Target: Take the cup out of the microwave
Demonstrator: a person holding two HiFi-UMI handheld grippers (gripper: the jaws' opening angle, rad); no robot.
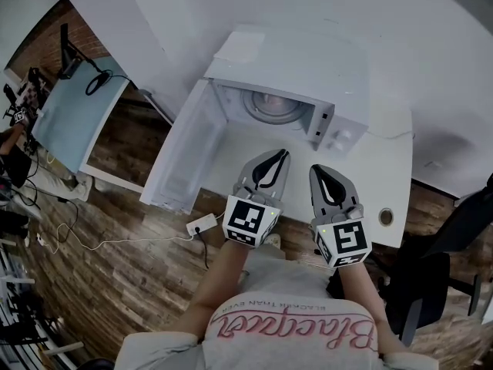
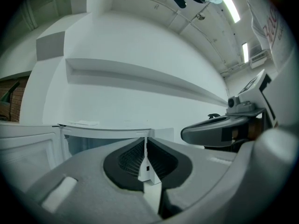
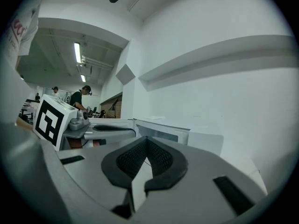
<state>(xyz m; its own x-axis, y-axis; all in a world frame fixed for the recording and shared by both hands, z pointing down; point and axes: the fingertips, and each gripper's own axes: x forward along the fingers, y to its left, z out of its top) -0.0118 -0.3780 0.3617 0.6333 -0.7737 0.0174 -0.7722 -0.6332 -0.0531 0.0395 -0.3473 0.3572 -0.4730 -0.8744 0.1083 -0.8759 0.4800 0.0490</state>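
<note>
At the far left the microwave door (image 1: 179, 159) stands swung fully open over the edge of the worktop (image 1: 389, 172), leaving the mouth of the microwave (image 1: 308, 60) free. Deep in the cavity lies a pale round shape (image 1: 273, 106); whether that is the cup itself or only the turntable I cannot tell from above, so the cup is judged to sit there, inside, untouched. Just in front of the opening the left gripper (image 1: 280, 156) points at the cavity, its fingers (image 2: 128, 160) pressed together with nothing between them. Close beside it, nearly touching, the right gripper (image 1: 319, 171) aims toward the control panel (image 1: 339, 133), its fingers (image 3: 132, 161) likewise closed and empty. The main risk is going in with the fingers closed: they would push the cup backward or tip it instead of straddling it. The two grippers are also crowded together, so both reaching at once could knock each other or the cavity's front edge. A cup on a turntable may slide or turn when nudged off-centre.
</note>
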